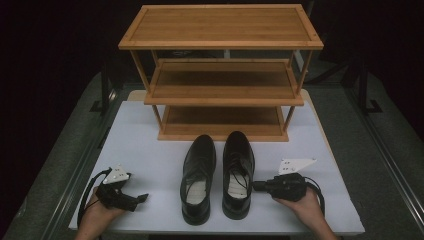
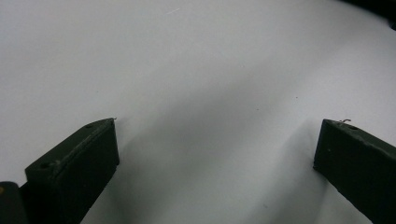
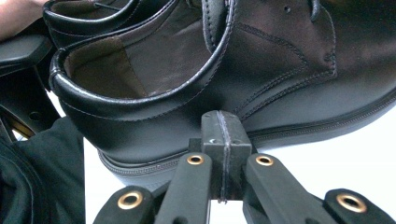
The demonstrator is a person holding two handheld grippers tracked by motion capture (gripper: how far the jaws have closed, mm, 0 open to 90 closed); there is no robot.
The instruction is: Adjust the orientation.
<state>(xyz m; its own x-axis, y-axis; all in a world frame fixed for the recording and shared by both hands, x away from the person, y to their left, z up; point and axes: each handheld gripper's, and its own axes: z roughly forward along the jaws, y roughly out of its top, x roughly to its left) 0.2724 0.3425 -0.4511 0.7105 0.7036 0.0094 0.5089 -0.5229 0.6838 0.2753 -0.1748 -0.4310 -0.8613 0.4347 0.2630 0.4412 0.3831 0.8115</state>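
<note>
1. The left gripper [image 1: 143,197] rests near the table's front left corner, held in the person's left hand [image 1: 97,215]. Its jaws stand wide apart; in the left gripper view [image 2: 219,140] there is bare white table [image 2: 196,70] between them and nothing in their grip.
2. The left shoe [image 1: 198,177] stands on the table [image 1: 145,145], toe pointing toward the shelf, well apart from the left gripper.
3. The right shoe [image 1: 238,172] stands just beside the left one, parallel to it, heel toward the person.
4. The right gripper [image 1: 256,186], held in the right hand [image 1: 300,200], lies level and points at the right shoe's outer side near the heel. In the right gripper view [image 3: 223,116] its jaws are pressed together with nothing between them, and the closed tip sits right against the right shoe [image 3: 280,93] just above the sole; whether it quite touches I cannot tell.
5. Behind the shoes stands a three-tier wooden shelf [image 1: 220,45], its bottom tier just beyond their toes.
</note>
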